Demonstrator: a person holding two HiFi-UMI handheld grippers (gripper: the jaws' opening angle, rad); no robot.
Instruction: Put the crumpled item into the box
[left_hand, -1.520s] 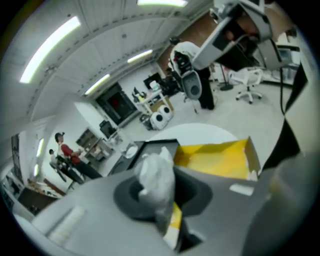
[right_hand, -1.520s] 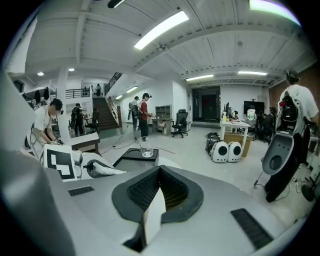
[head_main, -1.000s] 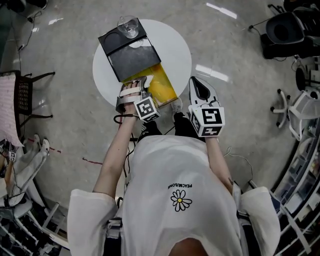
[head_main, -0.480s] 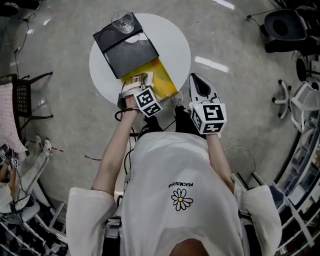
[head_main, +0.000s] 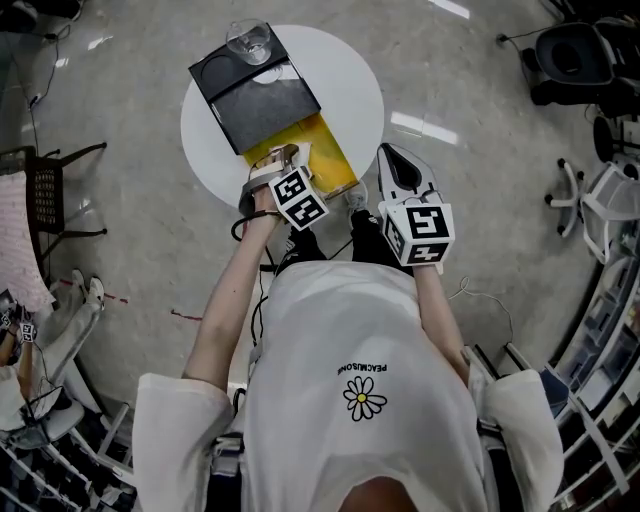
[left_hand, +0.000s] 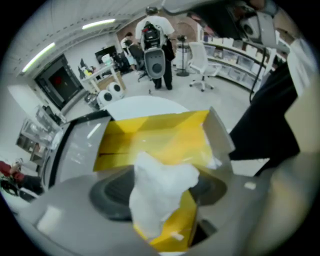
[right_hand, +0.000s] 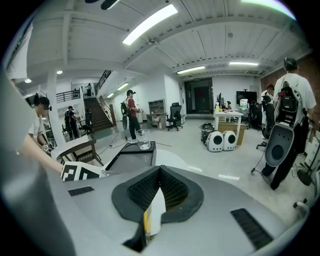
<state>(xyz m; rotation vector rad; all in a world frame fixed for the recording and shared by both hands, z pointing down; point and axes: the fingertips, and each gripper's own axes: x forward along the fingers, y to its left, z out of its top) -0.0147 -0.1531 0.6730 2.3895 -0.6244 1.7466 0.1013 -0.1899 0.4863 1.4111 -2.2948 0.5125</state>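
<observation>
Reporting is requested on the left gripper (head_main: 282, 158); how are its jaws set, and where is the crumpled item (left_hand: 160, 192)? — Inspector

The jaws are being opened and are spread wide; the crumpled item, white, is seen between them, directly ahead of the gripper and low in its view. The box (left_hand: 165, 135), yellow inside with its flaps open, lies just beyond and beneath the jaws; the item is seen against that yellow interior. — Technician

And the right gripper (right_hand: 156, 172)? — Inspector

Its jaws are brought together; a thin white-and-yellow slip (right_hand: 154, 215) is pinched between them. To its left the marker cube (right_hand: 80, 172) of the left gripper is seen; ahead and to the left, a black tray (right_hand: 127, 162) carrying a glass (right_hand: 143, 139) rests on the round white table (head_main: 345, 90); the right gripper itself is held just off the table's edge. — Technician
</observation>
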